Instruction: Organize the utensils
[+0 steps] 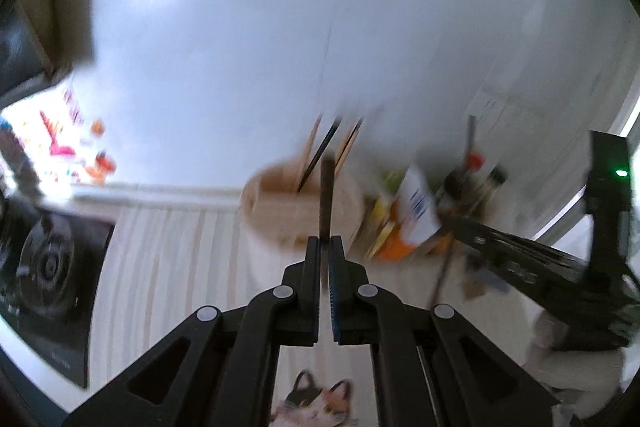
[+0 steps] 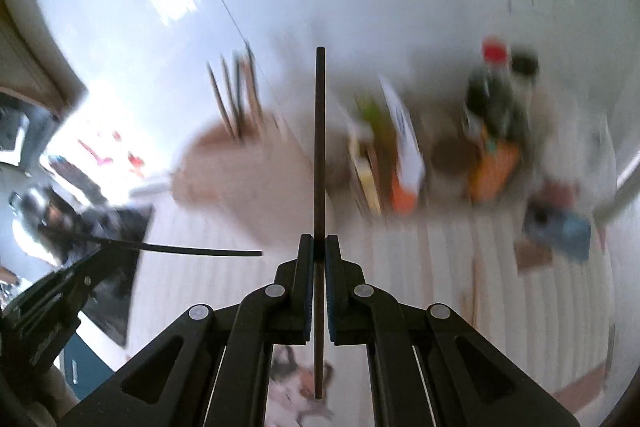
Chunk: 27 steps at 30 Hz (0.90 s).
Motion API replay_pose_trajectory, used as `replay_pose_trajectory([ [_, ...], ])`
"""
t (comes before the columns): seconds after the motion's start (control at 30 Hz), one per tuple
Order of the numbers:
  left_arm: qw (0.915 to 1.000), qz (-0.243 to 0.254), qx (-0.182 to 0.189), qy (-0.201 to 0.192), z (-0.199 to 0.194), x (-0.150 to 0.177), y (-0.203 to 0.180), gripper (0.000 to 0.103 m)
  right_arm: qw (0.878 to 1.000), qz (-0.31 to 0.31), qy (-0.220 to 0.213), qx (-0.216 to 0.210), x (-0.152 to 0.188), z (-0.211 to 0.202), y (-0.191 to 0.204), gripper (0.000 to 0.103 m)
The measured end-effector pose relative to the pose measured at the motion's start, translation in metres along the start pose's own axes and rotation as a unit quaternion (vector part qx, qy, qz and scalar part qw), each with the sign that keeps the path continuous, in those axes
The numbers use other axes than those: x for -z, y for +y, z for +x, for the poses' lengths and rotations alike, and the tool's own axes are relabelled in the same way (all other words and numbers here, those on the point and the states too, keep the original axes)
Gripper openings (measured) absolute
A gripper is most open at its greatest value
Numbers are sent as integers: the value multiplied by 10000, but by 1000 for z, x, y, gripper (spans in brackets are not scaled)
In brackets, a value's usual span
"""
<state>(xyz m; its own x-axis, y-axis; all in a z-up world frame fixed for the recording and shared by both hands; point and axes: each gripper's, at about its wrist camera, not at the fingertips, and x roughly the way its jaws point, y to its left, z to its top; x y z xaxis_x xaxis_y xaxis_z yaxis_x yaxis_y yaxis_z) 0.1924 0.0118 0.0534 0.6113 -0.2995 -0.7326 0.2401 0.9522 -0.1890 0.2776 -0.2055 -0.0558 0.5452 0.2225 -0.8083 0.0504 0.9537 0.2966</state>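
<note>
left gripper clamping dark chopstick, right gripper likewise

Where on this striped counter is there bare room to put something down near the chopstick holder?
Free: the striped counter between the stove and the wooden holder, and the stretch in front of the bottles. Crowded: the cluster of bottles and packets right of the holder, against the wall.

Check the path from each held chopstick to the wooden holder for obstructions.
Nothing visible blocks either dark chopstick. The round wooden utensil holder stands open-topped ahead; the blurred condiment bottles stand off to its right.
</note>
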Motion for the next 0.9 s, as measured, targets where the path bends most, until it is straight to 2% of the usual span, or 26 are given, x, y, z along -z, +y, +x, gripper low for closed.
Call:
replay_pose_trajectory([
  [0.13,9993,57,98,-346,-14,-46,-3,0,9987,-151,-473,-109,-48,-24,18,5],
  [0.23,9984,142,-9,-541,-13,-73,-2,0,9965,-228,-796,-122,-83,-31,29,5],
  [0.37,9977,98,-176,-642,-1,-83,16,0,9948,-165,-983,-223,-117,-18,38,5],
  [0.43,9988,-71,-208,-439,9,-76,30,4,9946,-103,-1000,-274,-125,-6,44,5],
  [0.5,9990,-158,-357,-214,23,-57,42,9,9959,-54,-834,-350,-126,12,46,5],
  [0.57,9987,-238,-447,20,37,-30,51,26,9971,-84,-671,-338,-119,23,48,5],
  [0.6,9986,-268,-406,198,47,-8,54,43,9978,-111,-603,-255,-110,25,44,5],
  [0.63,9985,-256,-326,357,55,7,54,47,9981,-126,-565,-195,-100,26,39,5],
  [0.7,9960,-236,-224,837,79,44,53,47,9991,-84,-406,47,-77,27,21,5],
  [0.77,9882,-146,14,1523,106,87,42,47,9993,29,-230,303,-50,24,-5,5],
  [0.8,9850,-125,130,1714,113,105,35,47,9987,113,-114,494,-33,23,-20,5],
  [0.87,9773,257,362,2070,127,140,7,47,9965,366,105,739,-5,20,-52,5],
  [0.9,9709,556,491,2278,136,158,-12,47,9945,536,246,871,12,19,-74,5],
])
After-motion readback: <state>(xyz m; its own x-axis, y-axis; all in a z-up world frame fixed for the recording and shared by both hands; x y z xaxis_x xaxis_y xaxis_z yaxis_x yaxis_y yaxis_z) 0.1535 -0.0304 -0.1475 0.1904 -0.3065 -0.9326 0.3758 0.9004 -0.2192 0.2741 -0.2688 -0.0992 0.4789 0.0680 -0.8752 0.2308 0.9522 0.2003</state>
